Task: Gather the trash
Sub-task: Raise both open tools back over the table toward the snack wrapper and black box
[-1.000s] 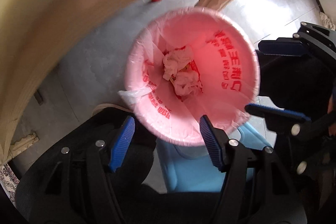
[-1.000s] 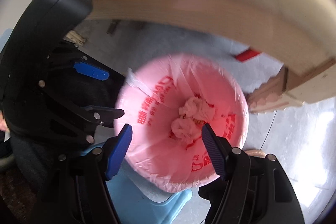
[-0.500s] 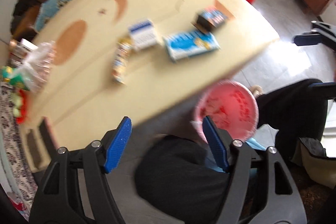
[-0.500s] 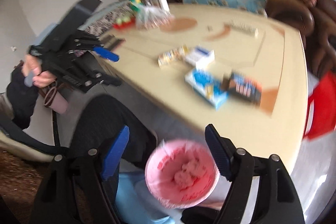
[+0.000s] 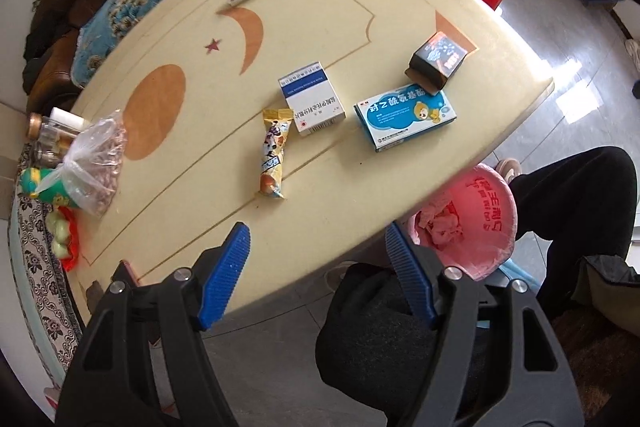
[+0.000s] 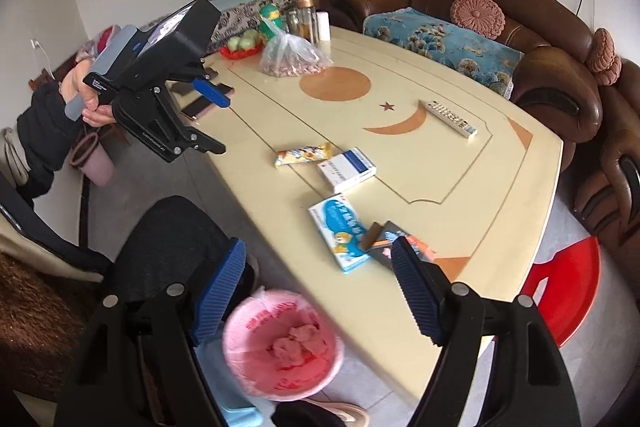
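Both grippers hang above the cream counter (image 5: 168, 163) with jaws apart and nothing between them. The left gripper (image 5: 316, 275) looks steeply down over the counter's near edge; the right gripper (image 6: 316, 287) takes a flatter view across the room.

Four pieces of trash lie near the counter's middle: a yellow snack wrapper (image 5: 273, 151), a white-and-blue medicine box (image 5: 312, 103) just beside it, a light-blue box (image 5: 405, 117) with a cartoon figure, and a dark carton (image 5: 438, 61) with an open flap. In the right wrist view that carton is partly hidden behind the right finger pad (image 6: 416, 291), so its shape is hard to read there.

The bin (image 5: 494, 215) with its pink liner stands on the floor beside the counter; the counter's edge cuts off part of its rim in the left wrist view. Crumpled paper (image 6: 298, 343) lies inside, blurred.

A person's dark trouser legs cover the floor below the jaws. The red print on the liner is too distorted to read
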Available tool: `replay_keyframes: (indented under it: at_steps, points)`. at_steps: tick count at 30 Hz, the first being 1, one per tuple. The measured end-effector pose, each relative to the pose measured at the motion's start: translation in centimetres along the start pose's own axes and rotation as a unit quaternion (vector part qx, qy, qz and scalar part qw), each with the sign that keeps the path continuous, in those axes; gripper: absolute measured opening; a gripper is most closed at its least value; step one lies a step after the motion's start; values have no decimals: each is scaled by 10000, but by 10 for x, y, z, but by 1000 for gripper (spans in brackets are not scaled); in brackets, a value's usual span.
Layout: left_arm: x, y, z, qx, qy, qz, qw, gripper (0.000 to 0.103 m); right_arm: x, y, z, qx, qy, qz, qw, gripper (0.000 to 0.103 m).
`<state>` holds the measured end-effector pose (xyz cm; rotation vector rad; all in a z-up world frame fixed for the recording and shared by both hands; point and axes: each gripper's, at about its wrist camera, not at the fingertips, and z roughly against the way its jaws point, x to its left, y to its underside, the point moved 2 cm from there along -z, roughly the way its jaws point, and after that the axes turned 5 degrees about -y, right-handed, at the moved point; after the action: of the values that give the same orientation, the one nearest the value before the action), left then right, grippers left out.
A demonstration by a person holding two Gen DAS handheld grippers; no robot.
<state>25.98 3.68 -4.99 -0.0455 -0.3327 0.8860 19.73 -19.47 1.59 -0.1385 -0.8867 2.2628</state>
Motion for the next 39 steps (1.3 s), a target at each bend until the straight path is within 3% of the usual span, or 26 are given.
replay_keyframes:
  at_steps: [16,24,39]
  points:
    - [13,-30,-90,655,265,-115,9974,69,-60,-2,-60,542,-139,207,9982,76]
    - [25,-41,-126,887,424,-86,9951,69,-79,-2,-95,1015,-278,543,9930,76]
    - [27,-55,-174,1162,630,-286,9908,69,-98,6,-174,2343,-510,1493,9593,76]
